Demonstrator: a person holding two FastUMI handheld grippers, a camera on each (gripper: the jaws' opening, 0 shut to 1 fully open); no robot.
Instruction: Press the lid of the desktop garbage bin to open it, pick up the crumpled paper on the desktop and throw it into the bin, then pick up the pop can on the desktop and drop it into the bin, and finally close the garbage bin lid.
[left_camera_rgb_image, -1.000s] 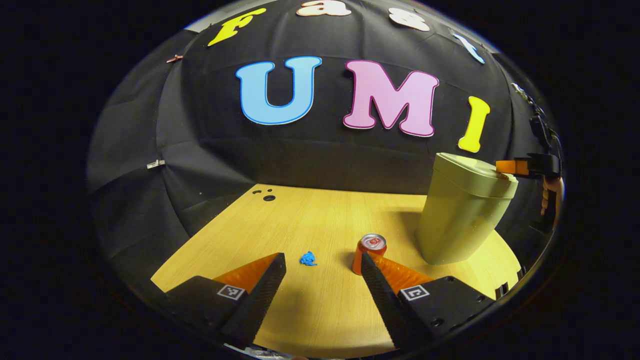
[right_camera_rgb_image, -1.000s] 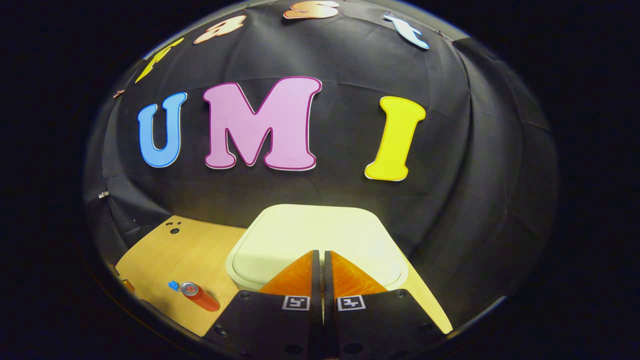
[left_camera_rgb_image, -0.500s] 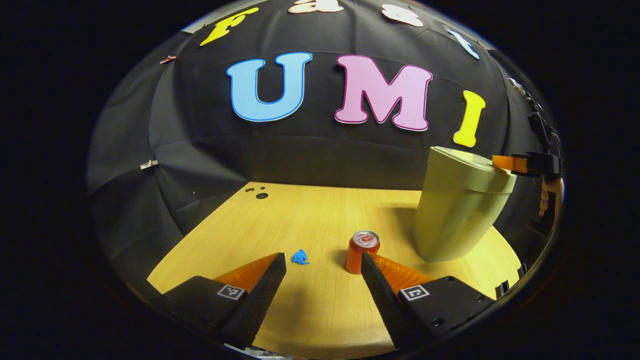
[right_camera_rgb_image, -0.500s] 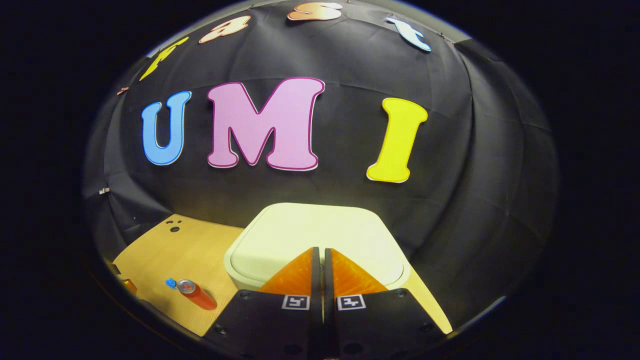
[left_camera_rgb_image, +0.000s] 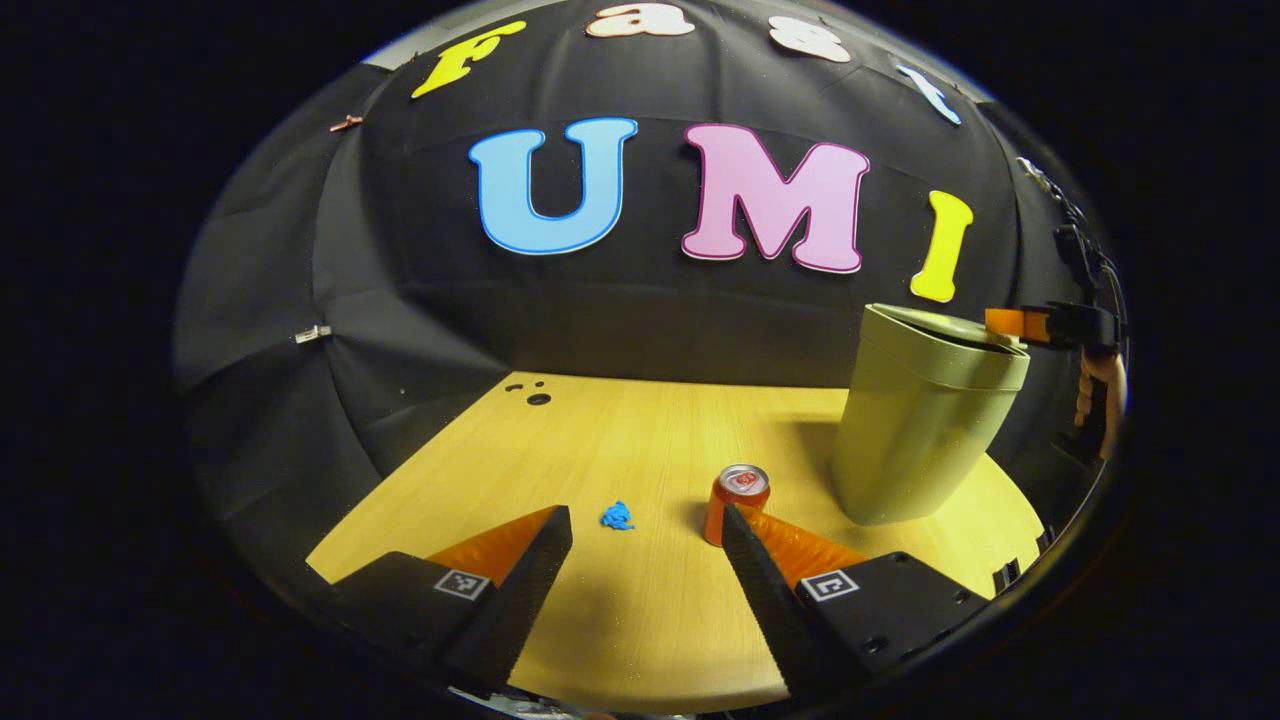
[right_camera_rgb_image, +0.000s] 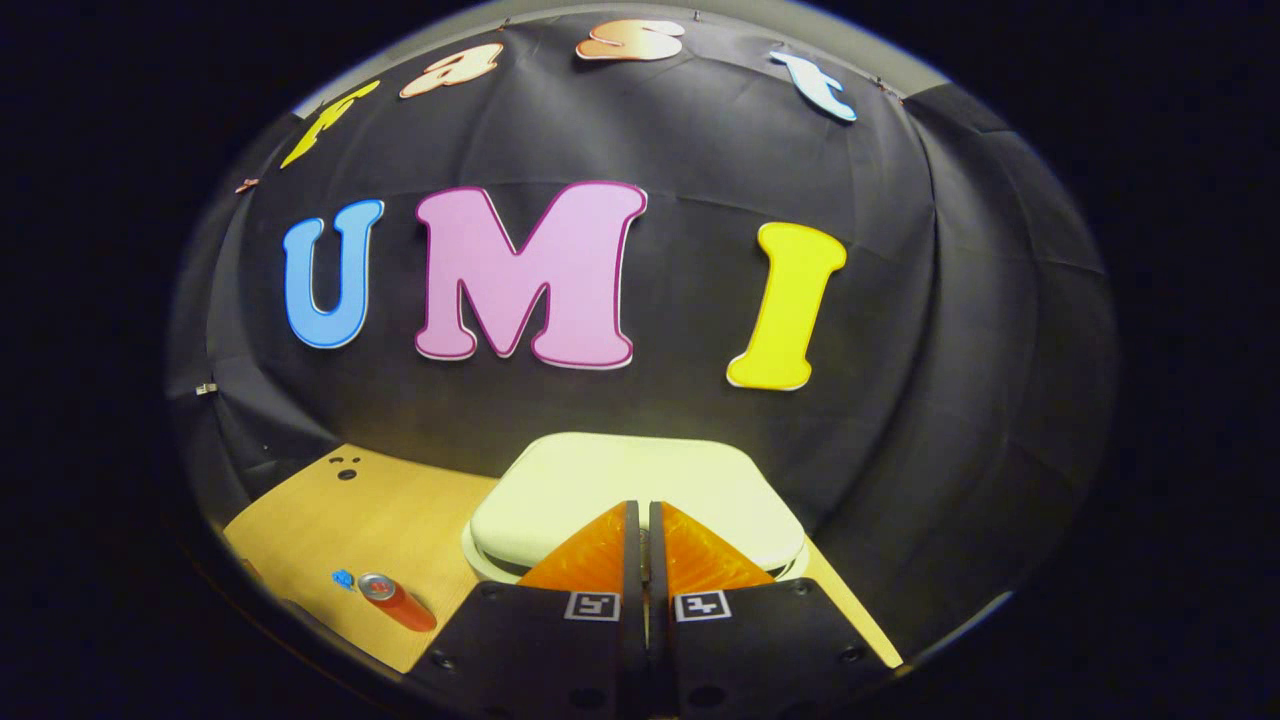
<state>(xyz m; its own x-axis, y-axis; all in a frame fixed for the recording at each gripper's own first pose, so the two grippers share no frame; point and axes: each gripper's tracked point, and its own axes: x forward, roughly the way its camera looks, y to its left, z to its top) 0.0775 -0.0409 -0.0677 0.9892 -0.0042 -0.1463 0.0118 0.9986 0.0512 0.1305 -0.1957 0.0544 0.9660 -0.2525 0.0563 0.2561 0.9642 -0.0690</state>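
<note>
The right gripper (right_camera_rgb_image: 640, 525) had its two fingers pressed tight together, with nothing between them. Their tips lay right on the near edge of the lid (right_camera_rgb_image: 640, 480) of the garbage bin (left_camera_rgb_image: 925, 420), so the lid was straight ahead of the fingers and just under them. In the left gripper view, the right gripper's tips rested on the far side of the bin's top, and that side of the lid looked pushed down a little into the rim. It seemed the press to open the bin was going on, and the lid had not popped up yet. The right gripper was much the nearer one to the bin, so the push was its job. The left gripper (left_camera_rgb_image: 645, 525) had its fingers spread wide apart, holding nothing and touching nothing. They hung low over the table (left_camera_rgb_image: 620, 620). Just past the gap between them, a bit toward the left finger, lay the crumpled paper (left_camera_rgb_image: 617, 516), a small blue ball. The pop can (left_camera_rgb_image: 737, 503) stood upright just beyond the tip of the right finger, its long side pointing up. The bin stood farther off, ahead and to the right of those fingers. The left gripper was the nearer one to the paper, so the pick-up would likely fall to it.
</note>
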